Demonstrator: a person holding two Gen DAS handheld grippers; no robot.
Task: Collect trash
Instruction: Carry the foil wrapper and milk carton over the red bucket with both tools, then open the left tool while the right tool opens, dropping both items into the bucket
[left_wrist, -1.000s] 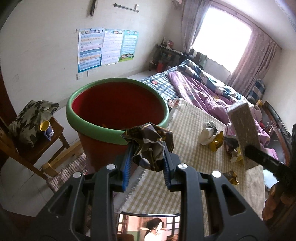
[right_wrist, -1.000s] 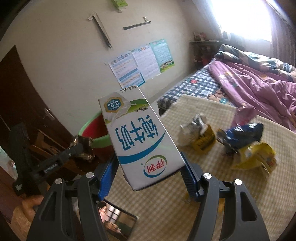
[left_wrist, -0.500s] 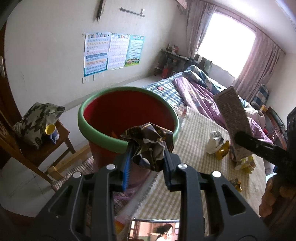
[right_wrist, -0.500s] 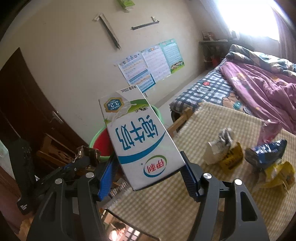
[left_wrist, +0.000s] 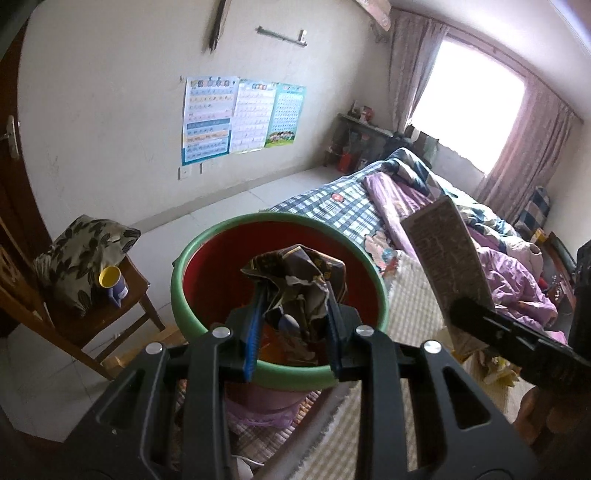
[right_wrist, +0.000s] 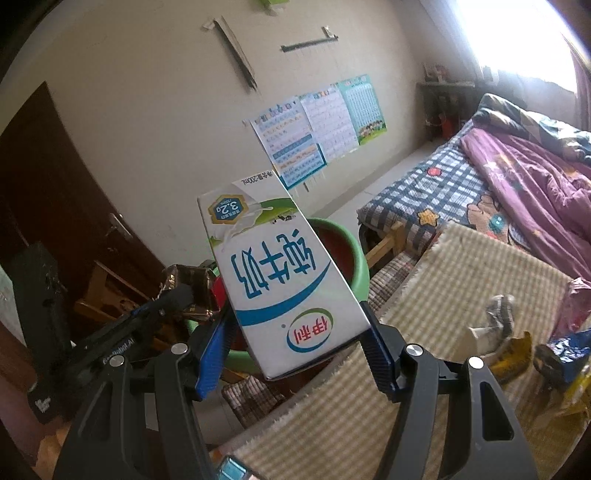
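Observation:
My left gripper (left_wrist: 293, 321) is shut on a crumpled dark wrapper (left_wrist: 295, 280) and holds it over the mouth of a red bin with a green rim (left_wrist: 207, 258). My right gripper (right_wrist: 299, 339) is shut on a white and blue milk carton (right_wrist: 280, 280), held upside down just right of the bin (right_wrist: 343, 254). The carton also shows in the left wrist view (left_wrist: 447, 254), and the left gripper with its wrapper (right_wrist: 188, 284) shows in the right wrist view. Some trash lies inside the bin.
A checked cloth covers the table (right_wrist: 443, 295) with several wrappers (right_wrist: 498, 332) on it at the right. A wooden chair (left_wrist: 92, 306) with a cushion and a yellow cup (left_wrist: 112, 282) stands left of the bin. A bed (left_wrist: 424, 206) lies behind.
My left gripper has risen and moved forward, so the wrapper now hangs over the bin's opening. My right gripper has carried the carton left toward the bin.

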